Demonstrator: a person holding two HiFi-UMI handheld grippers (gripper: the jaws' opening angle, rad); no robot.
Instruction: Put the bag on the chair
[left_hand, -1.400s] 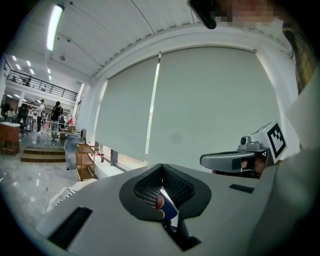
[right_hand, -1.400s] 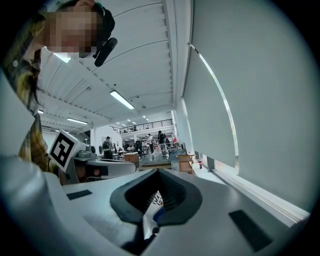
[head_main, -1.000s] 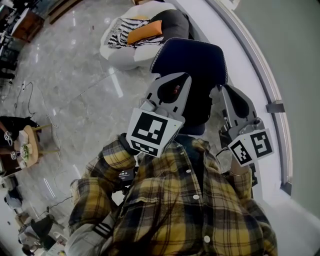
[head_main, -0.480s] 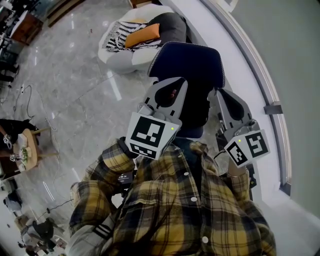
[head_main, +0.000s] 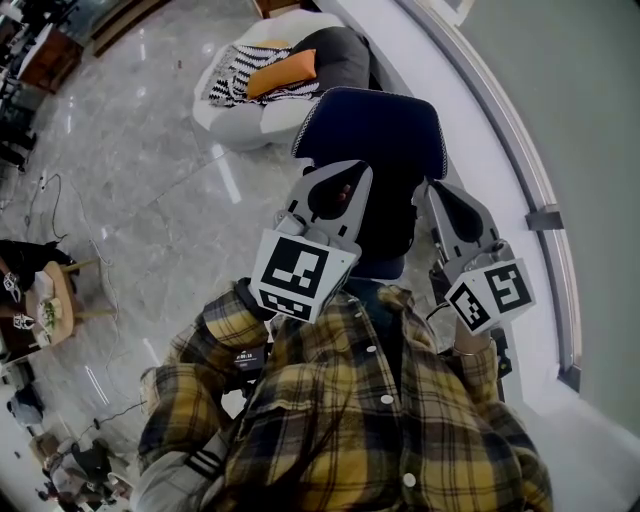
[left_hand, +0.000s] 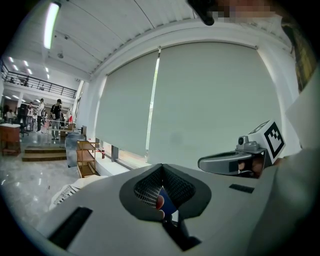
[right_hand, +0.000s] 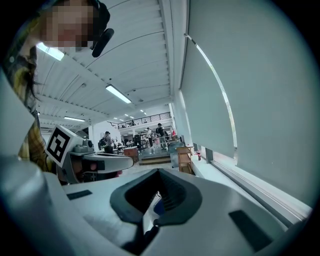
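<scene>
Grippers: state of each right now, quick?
Left gripper: closed, jaw tips together, no bag held.
Right gripper: closed, jaw tips together, no bag held.

The glossy marble floor (head_main: 150, 150) carries a navy chair (head_main: 375, 125), a white beanbag (head_main: 235, 115) and a small table (head_main: 60, 292).

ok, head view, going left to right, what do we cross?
Small wooden side table → left gripper → right gripper → grey wall bracket. The dark blue chair and the beanbag overlap the grippers' span, so they are left out.
</scene>
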